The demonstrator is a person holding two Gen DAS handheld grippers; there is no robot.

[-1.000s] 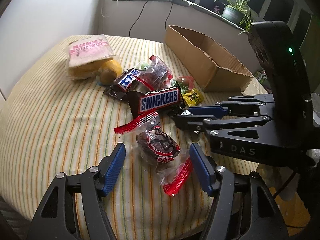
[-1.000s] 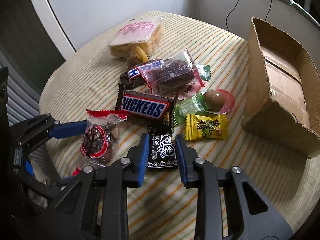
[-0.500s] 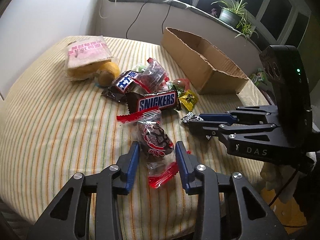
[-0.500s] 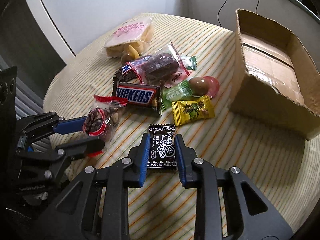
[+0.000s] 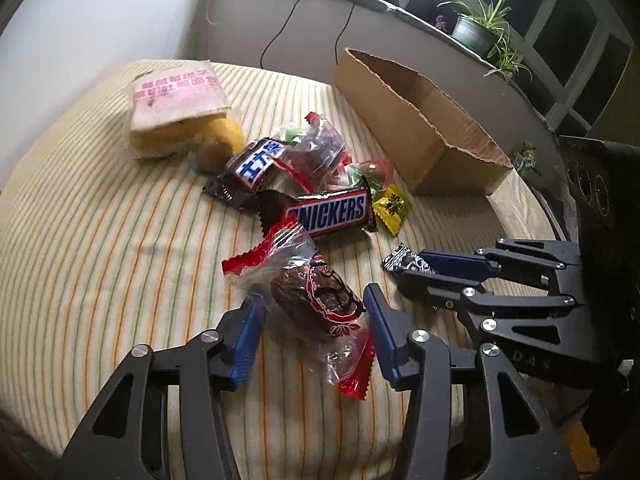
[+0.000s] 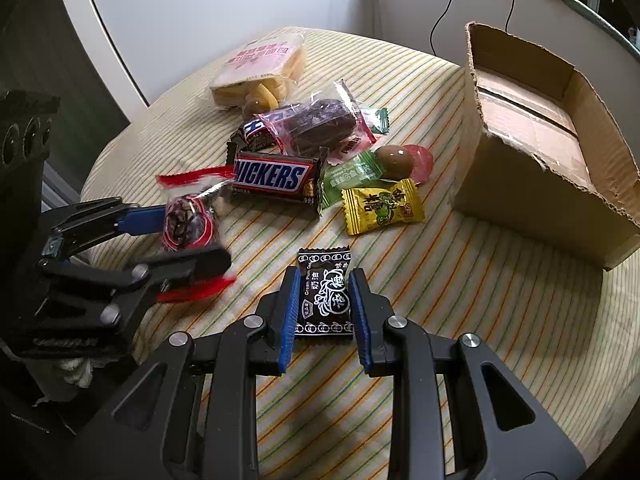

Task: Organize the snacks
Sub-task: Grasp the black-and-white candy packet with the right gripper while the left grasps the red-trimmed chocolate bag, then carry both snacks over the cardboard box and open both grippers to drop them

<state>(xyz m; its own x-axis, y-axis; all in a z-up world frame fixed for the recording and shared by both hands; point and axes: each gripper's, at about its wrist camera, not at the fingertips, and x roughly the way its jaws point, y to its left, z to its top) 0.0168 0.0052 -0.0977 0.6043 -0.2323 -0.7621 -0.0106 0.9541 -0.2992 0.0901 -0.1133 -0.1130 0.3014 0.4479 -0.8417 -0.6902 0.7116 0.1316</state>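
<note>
Both tongs have pulled their snacks out of the pile since the earlier frames: the red-trimmed clear packet now sits nearer the table edge, clear of the Snickers bar, and the black plum candy is well apart from the yellow candy.

Left tongs: jaws opening again after a squeeze, packet between them. Pads look just beside the wrapper, not pressing, so I read no grip. Probably a re-grip, since the crinkly film gives a poor hold.

Right tongs: narrow, pinching the black candy by its 2 long edges, flat side up. Good hold for a drop into the cardboard box, which stands open and near on that side. The box floor that shows is bare.

Rest of the pile stays mid-table: biscuit pack, dark wrapped cake, green candy, round brown candy.

Hard to read:
- whether either snack is lifted or resting on the striped cloth
- near box wall hides part of the inside
- small items under the cake are overlapped
- left tongs blur in the right view
</note>
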